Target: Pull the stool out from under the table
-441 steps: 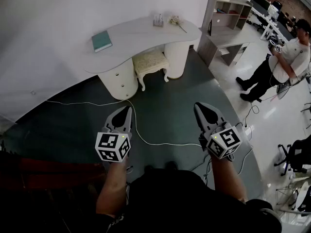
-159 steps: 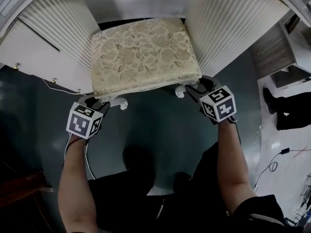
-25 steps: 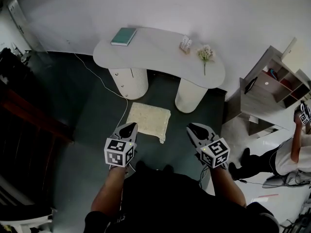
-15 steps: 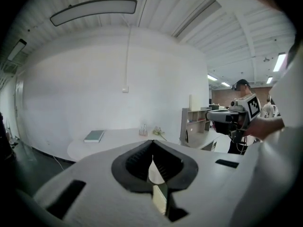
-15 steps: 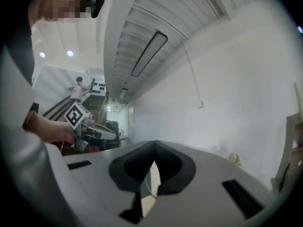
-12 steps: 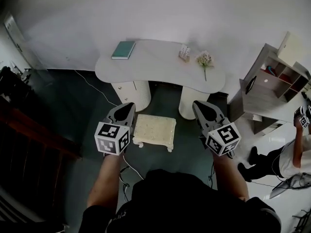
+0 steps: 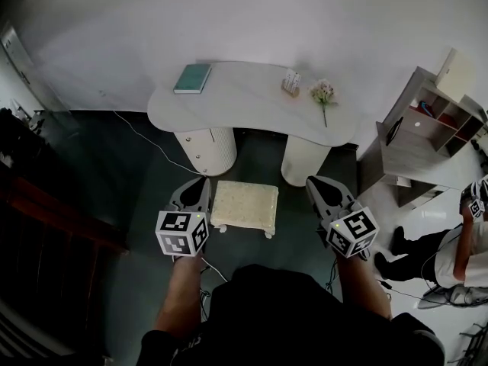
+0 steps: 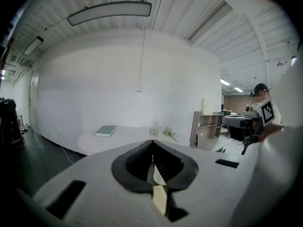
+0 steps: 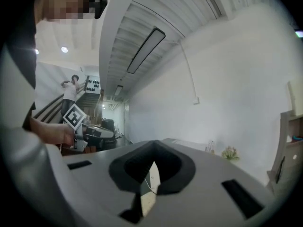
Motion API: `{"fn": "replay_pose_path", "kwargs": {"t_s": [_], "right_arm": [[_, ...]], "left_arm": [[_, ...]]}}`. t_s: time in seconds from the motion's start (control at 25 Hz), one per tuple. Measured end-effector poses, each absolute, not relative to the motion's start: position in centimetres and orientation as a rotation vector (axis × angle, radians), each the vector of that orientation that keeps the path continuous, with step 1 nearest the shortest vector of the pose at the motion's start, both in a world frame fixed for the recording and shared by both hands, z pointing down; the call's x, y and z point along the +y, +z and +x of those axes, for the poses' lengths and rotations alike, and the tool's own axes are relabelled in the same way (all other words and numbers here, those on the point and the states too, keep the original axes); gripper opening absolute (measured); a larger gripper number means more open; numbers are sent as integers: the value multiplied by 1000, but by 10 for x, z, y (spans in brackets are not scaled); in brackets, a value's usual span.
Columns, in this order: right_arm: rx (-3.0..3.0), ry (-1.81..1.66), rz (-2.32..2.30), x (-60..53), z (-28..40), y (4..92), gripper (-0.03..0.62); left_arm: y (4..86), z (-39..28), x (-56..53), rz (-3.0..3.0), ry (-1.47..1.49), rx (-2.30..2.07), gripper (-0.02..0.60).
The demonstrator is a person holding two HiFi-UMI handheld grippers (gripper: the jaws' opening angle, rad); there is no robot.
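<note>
The cream cushioned stool (image 7: 244, 205) stands on the dark floor (image 7: 114, 174) in front of the white table (image 7: 244, 97), between the left gripper (image 7: 200, 184) and right gripper (image 7: 314, 182), both closed and empty.

bystander (image 7: 460, 244): cut by right edge | stool (image 7: 244, 204): legs mostly under seat | item (image 7: 290, 83) beside flowers (image 7: 323, 94): too small to identify
</note>
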State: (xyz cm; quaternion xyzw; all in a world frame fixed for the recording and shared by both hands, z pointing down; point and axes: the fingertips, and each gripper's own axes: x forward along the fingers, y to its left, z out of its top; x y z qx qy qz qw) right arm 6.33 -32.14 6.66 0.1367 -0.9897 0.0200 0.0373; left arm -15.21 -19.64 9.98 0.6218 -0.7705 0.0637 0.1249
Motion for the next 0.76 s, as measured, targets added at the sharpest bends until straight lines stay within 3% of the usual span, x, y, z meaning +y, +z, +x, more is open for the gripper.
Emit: {"fn": "replay_pose_path", "kwargs": {"t_s": [0.76], "right_arm": [[-3020,85,385,-309,62,76,3]], "left_arm": [[120,-148,-183,1802,204,-2207,9]]}}
